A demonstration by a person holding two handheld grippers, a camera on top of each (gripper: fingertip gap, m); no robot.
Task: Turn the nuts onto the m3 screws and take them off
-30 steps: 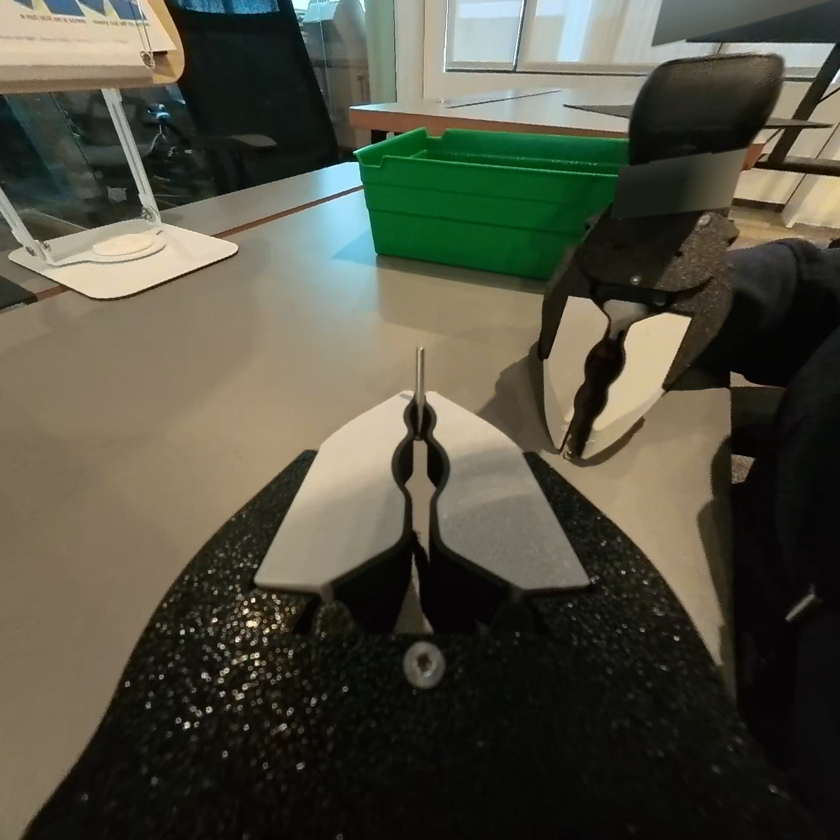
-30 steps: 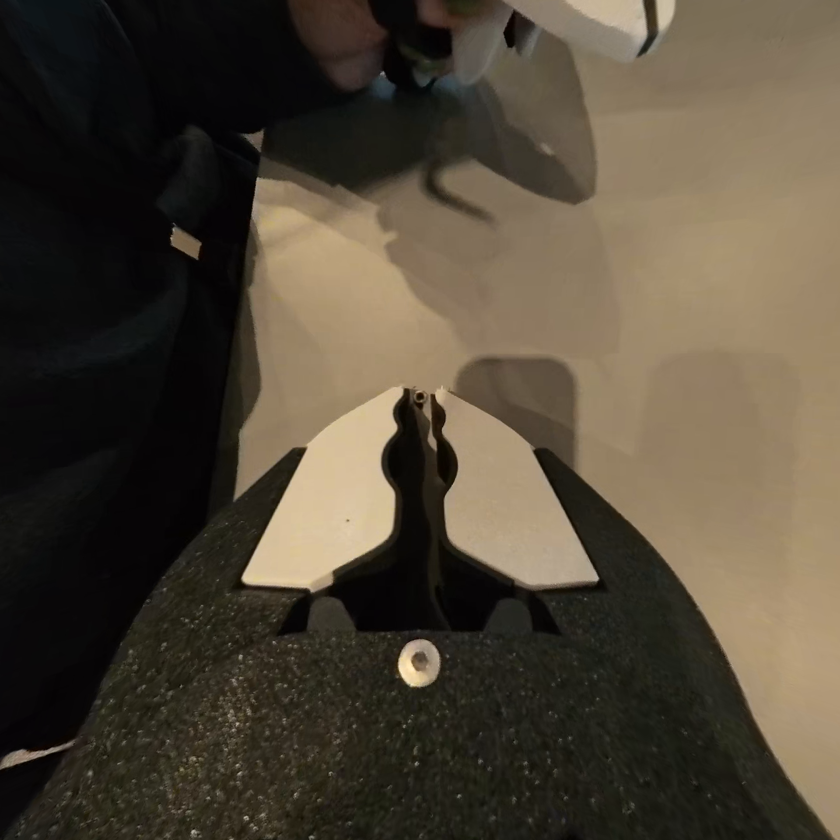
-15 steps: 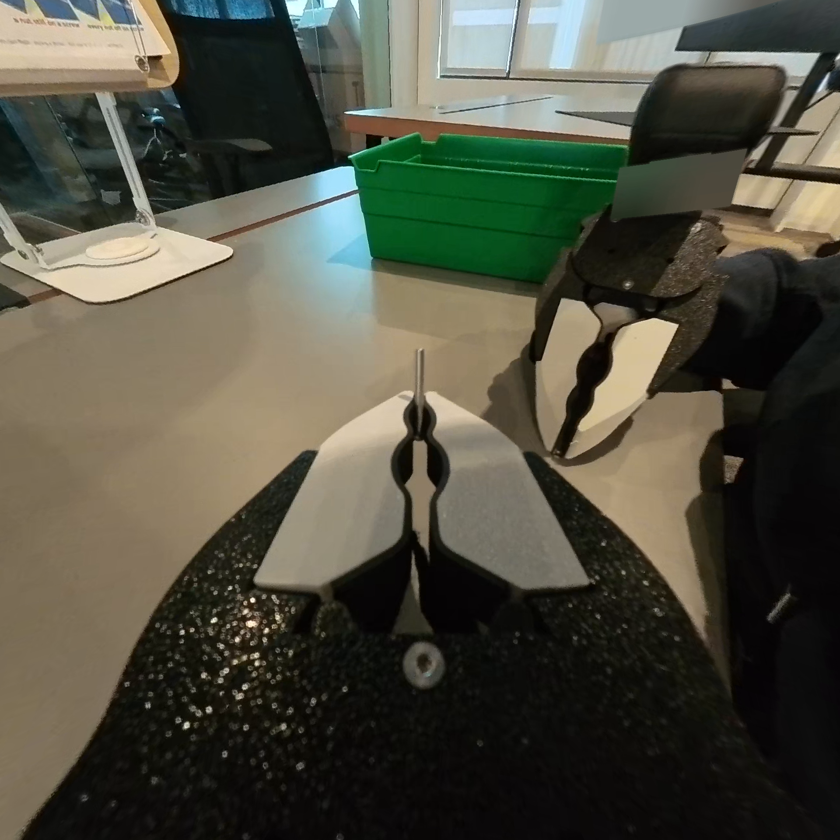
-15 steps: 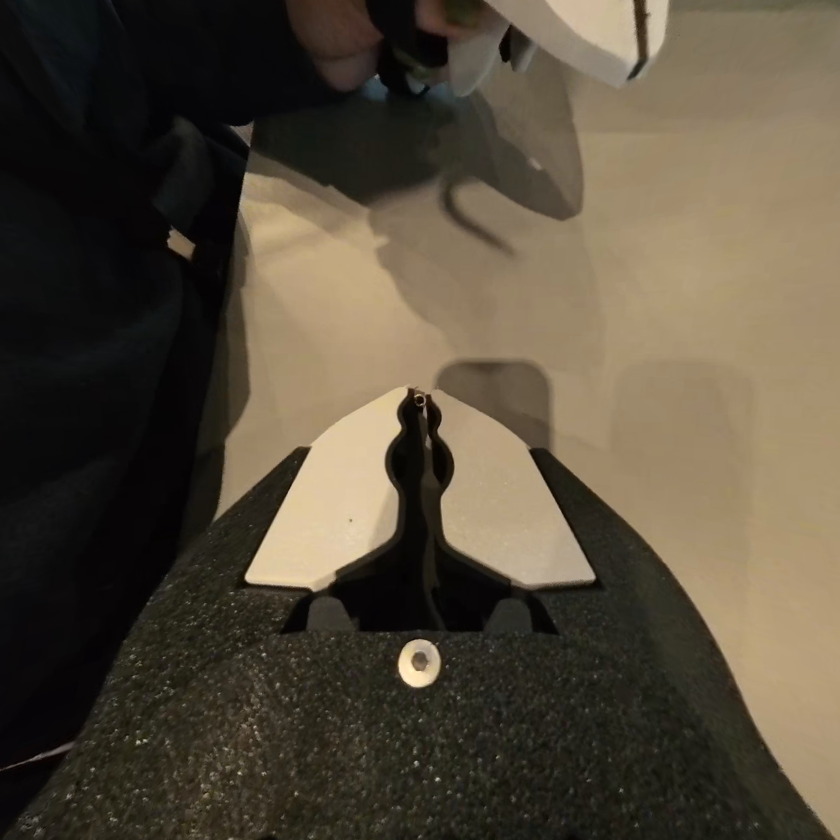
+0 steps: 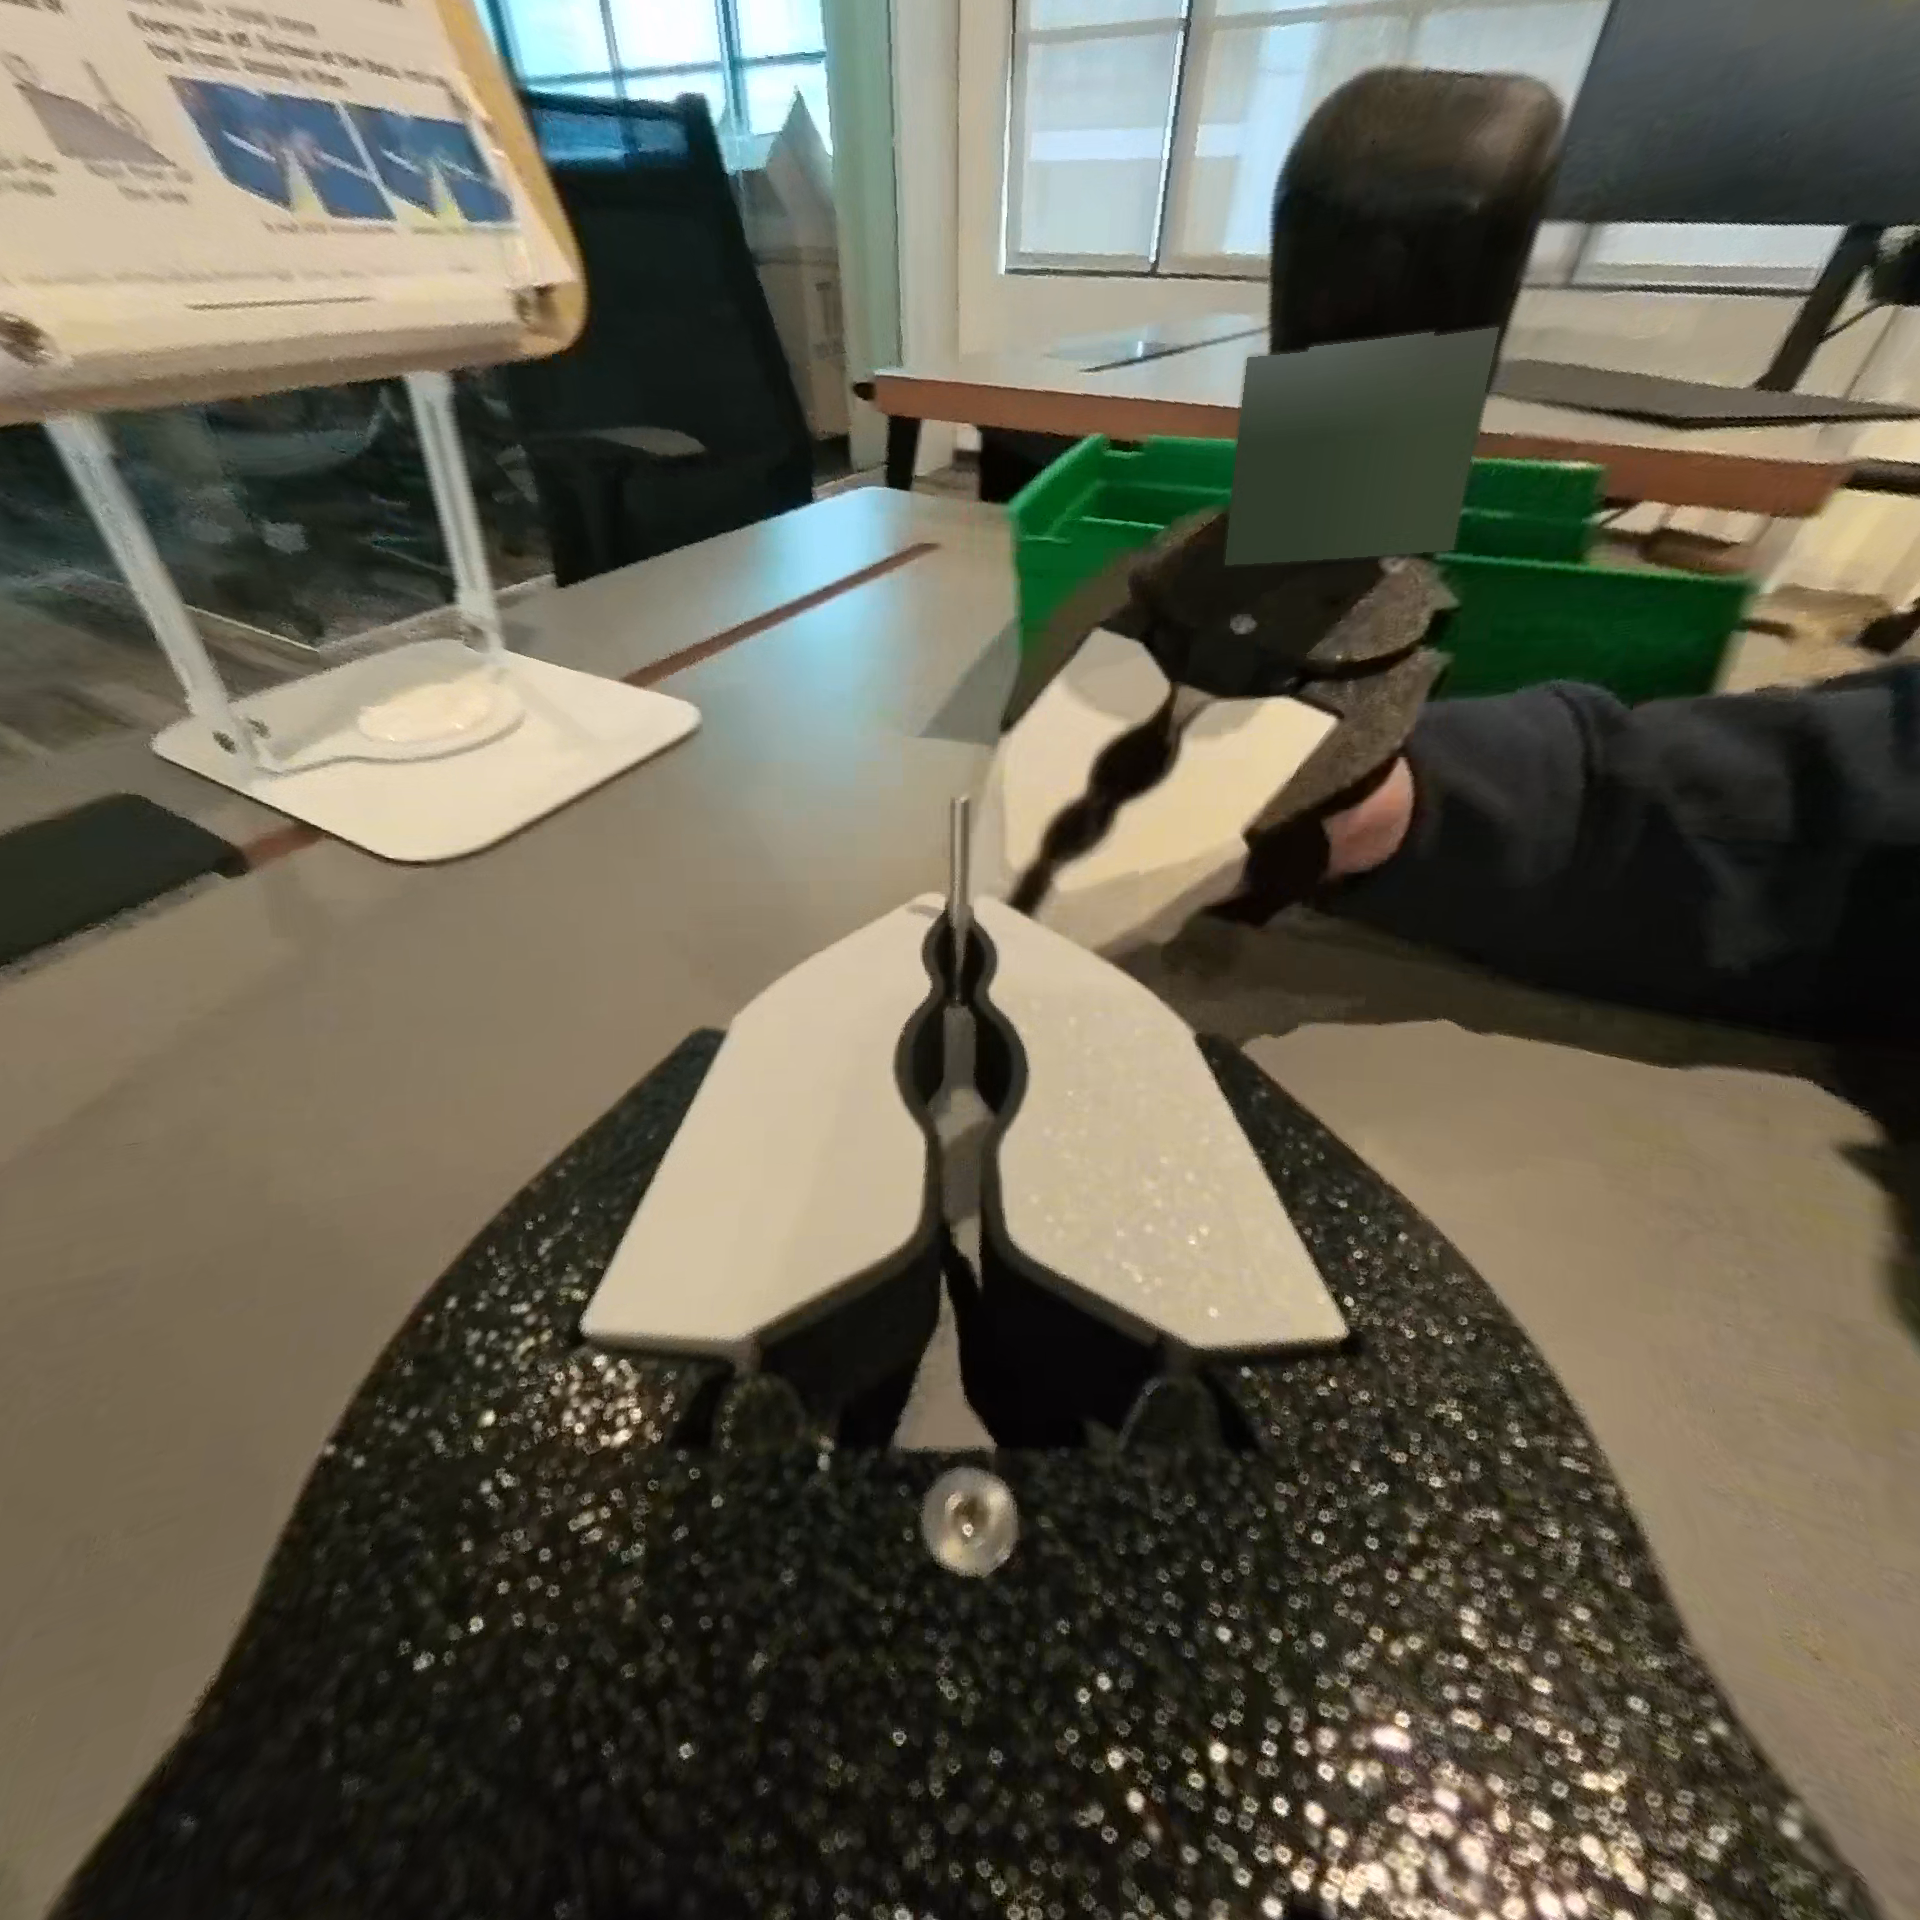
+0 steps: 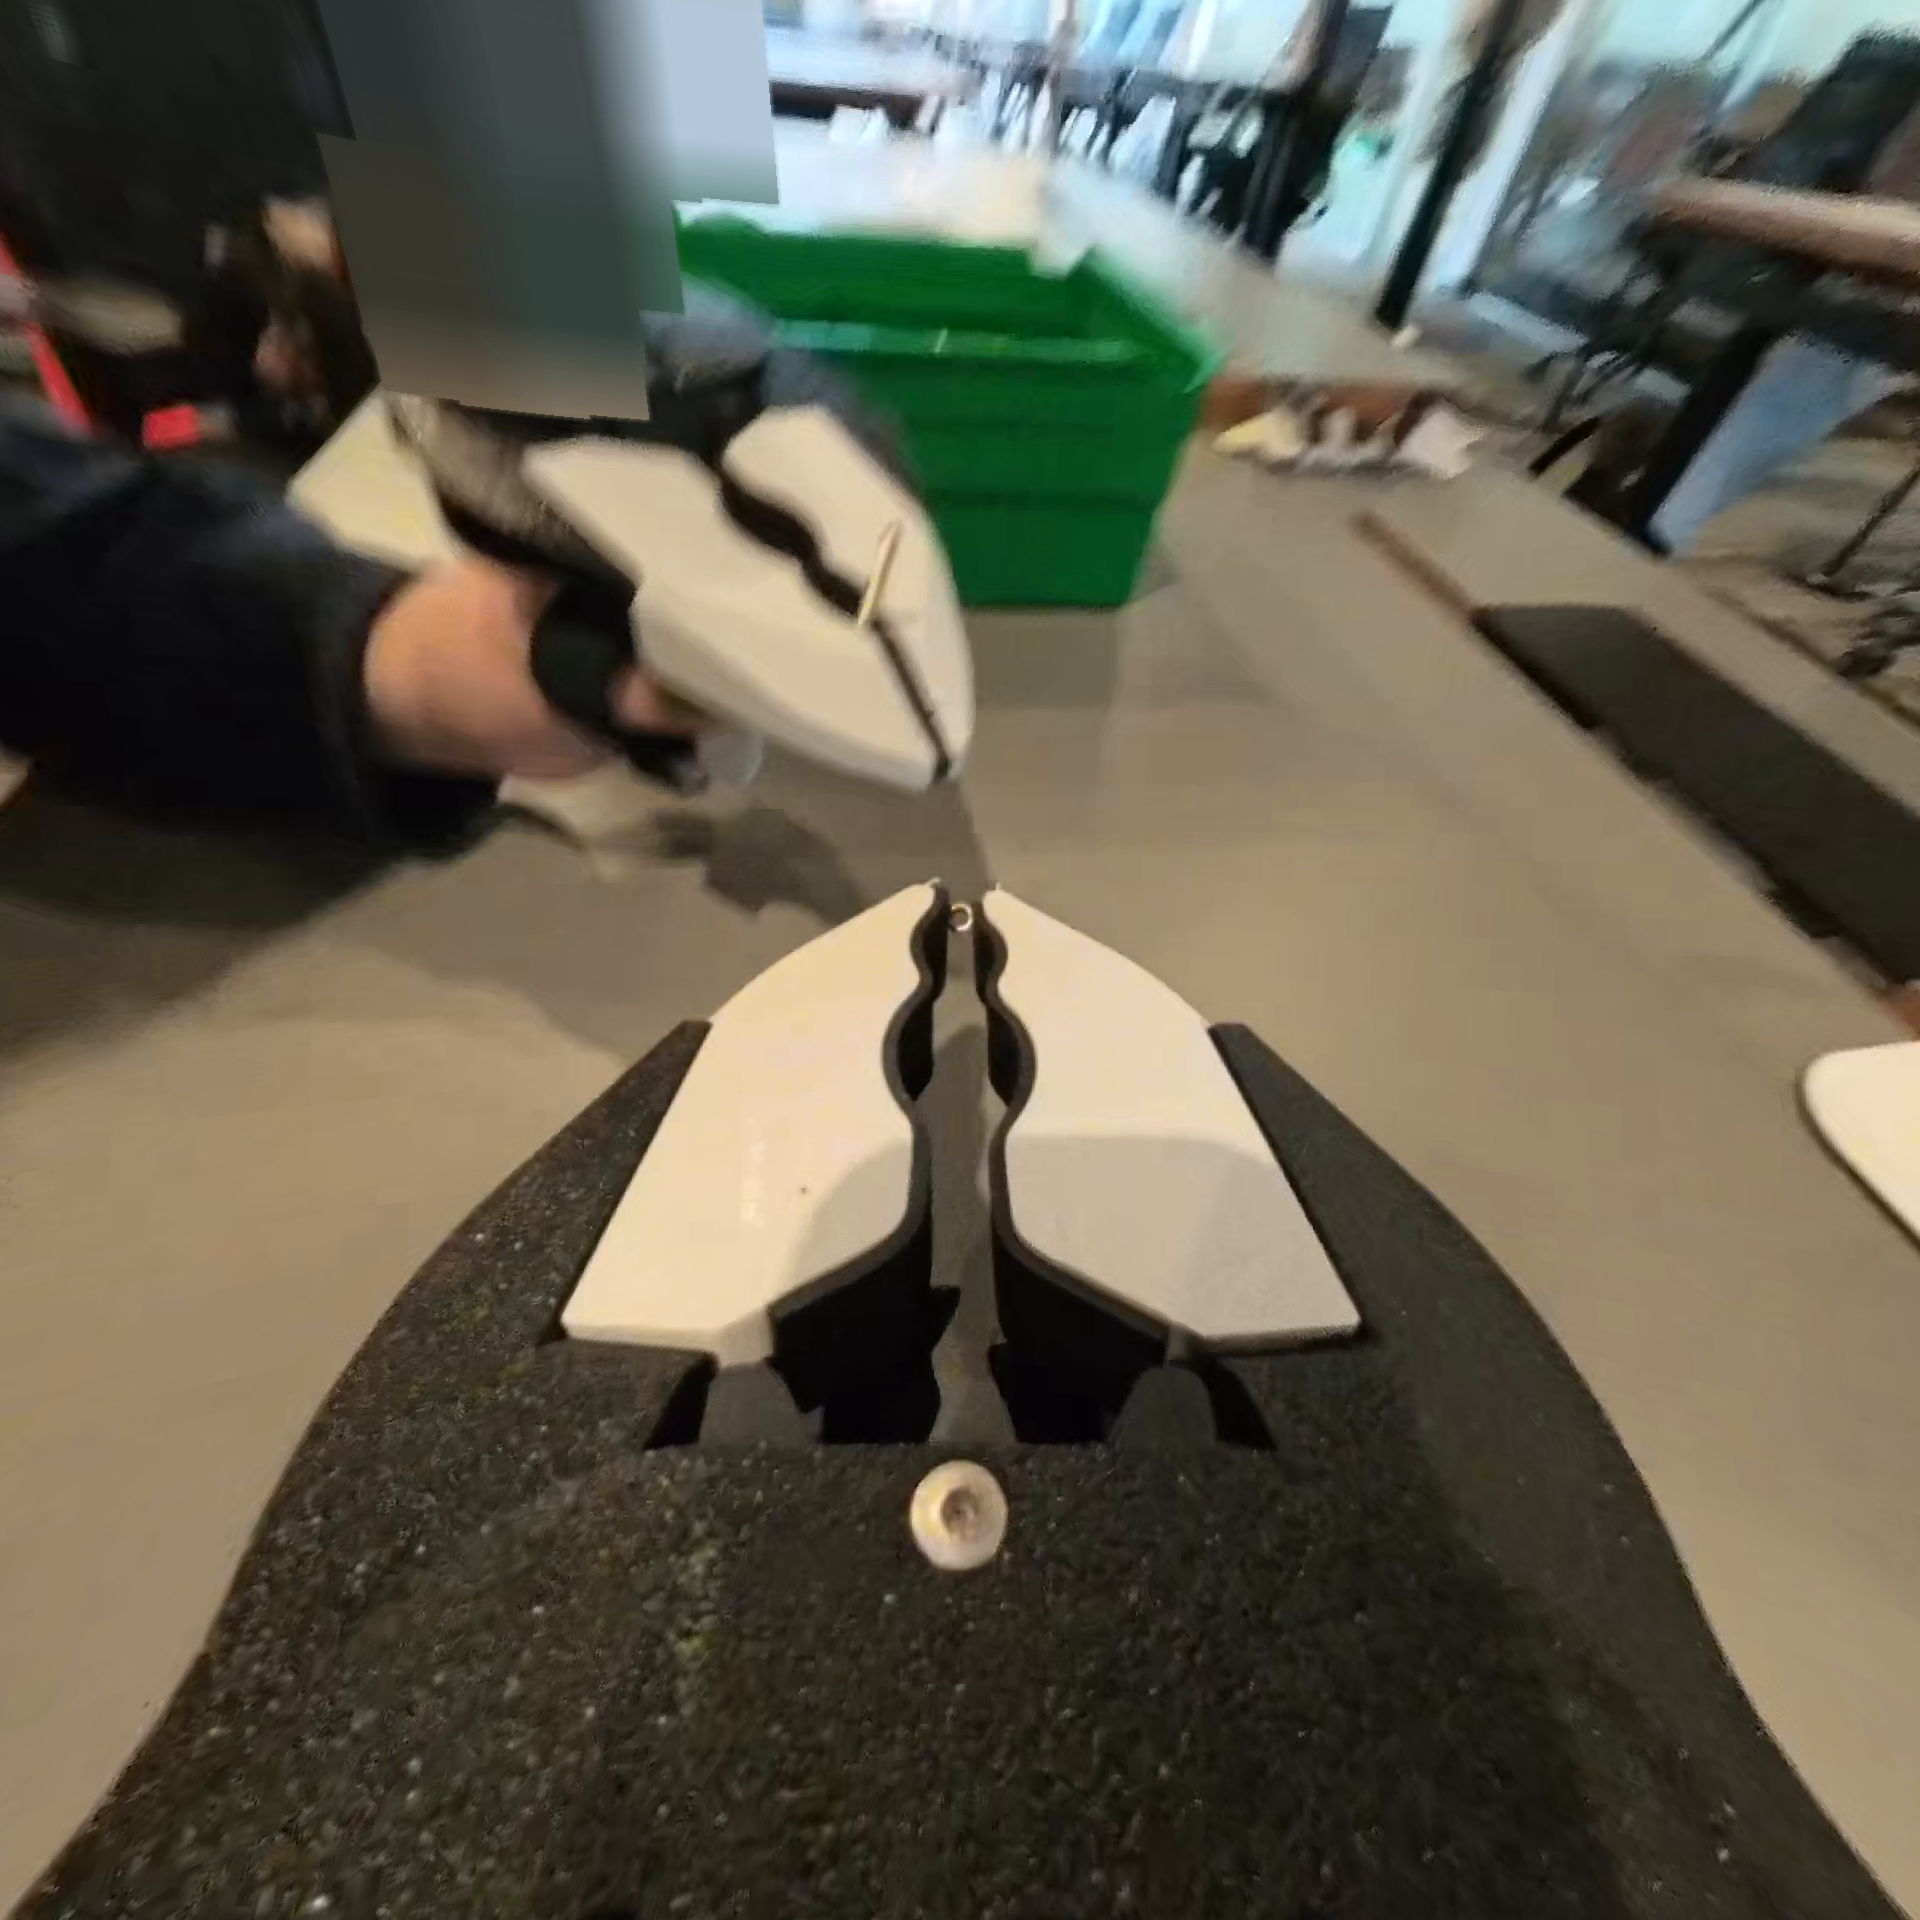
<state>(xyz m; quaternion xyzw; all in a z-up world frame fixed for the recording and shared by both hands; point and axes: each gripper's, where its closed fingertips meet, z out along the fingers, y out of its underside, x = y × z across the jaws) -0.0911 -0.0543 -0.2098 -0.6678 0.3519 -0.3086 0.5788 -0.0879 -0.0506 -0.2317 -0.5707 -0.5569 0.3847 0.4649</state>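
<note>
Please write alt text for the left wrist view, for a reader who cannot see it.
The left gripper is shut on a thin metal screw that stands up from its fingertips, above a grey table. The right gripper, held in a hand, comes close from the right; a green bin stands behind.

Left gripper [image 5: 958, 920] jaws clamp upright screw [image 5: 958, 857].

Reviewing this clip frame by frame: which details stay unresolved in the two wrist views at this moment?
- Screw: left wrist view, its head is hidden inside the left claw; threads too fine to see.
- Nut: right wrist view, a tiny ring at the right claw tips; too small to read its shape.
- Green bin: contents blurred here, blocked by the other claw in the left view.
- Stand sheet: cut off by the frame edge.
</note>
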